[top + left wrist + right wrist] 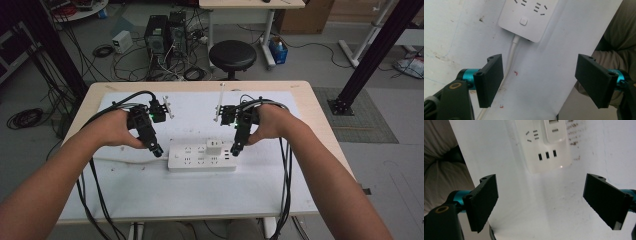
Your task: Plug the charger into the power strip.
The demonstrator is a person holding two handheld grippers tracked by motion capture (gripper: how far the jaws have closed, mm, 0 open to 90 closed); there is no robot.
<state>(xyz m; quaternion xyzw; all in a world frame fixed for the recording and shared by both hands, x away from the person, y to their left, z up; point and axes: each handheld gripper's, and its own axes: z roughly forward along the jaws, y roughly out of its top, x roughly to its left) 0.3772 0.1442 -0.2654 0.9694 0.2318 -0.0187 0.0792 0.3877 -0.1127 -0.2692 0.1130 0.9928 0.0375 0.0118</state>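
A person at a bench (310,100) works two hand-held tongs over a white power strip (200,161), which lies across the middle of a white sheet (190,195) covering the benchtop. A small white plug adapter (214,147) sits seated in a socket toward the right end of the strip's far row, upright and apparently fully home. The left tongs (158,151) hang at the strip's left end, where its white cord (512,53) leaves the housing; in the left gripper view the jaws stand wide apart with nothing between them, the cord running just inside one jaw without being pinched, and the strip's square switch button (523,21) lies beyond. The right tongs (233,149) point down at the strip's right end, just beside the adapter; in the right gripper view their jaws gape with only bare sheet between them, the strip's three USB slots (547,155) ahead. Judging by how things lie, the plugging-in looks done: the adapter is in its socket and neither pair of tongs grips anything. What seems left is to draw both hands clear of the strip, or to press the switch if power is wanted. A black stool (232,55) and tangled cables sit on the floor beyond the far edge.
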